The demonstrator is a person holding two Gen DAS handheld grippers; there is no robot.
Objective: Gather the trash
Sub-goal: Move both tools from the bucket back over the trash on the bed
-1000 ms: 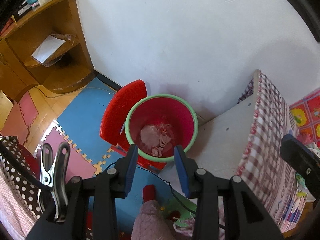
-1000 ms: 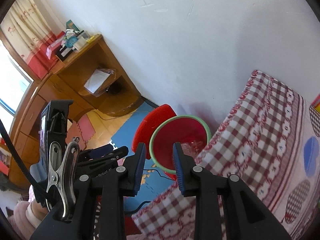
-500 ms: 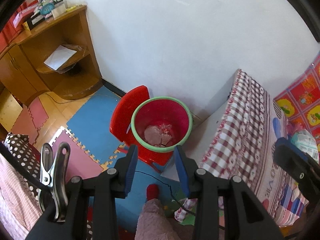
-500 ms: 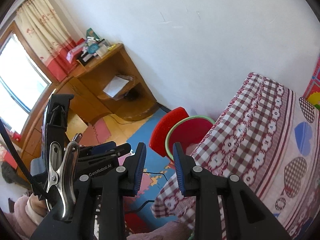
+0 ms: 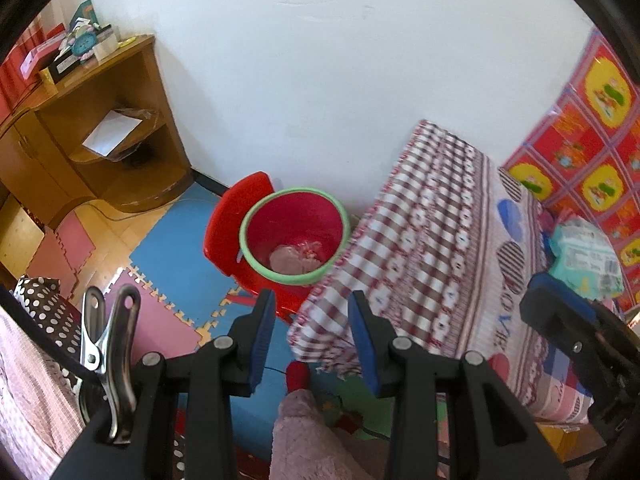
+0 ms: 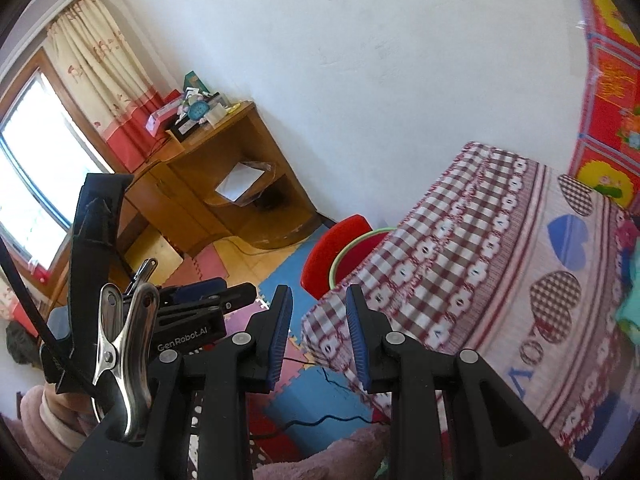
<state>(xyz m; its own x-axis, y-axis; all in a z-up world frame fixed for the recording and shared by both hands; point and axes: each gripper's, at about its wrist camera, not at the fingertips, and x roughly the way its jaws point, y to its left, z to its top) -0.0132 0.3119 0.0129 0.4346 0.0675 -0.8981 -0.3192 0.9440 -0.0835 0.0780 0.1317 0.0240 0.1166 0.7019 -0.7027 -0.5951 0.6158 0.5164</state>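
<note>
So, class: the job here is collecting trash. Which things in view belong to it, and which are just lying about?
Belongs to the job:
red bucket
crumpled trash inside it
left gripper, empty
right gripper, empty

Just lying about:
red chair
checked bedcover
wooden shelf unit
blue clock

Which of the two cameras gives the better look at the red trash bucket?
The left wrist view: the red bucket shows its whole green rim and the trash inside. In the right wrist view only a sliver of rim peeks past the checked bedspread.

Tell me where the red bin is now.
In the left wrist view the bin sits centre, on the floor by the white wall, between a red chair and the checked bed.
</note>
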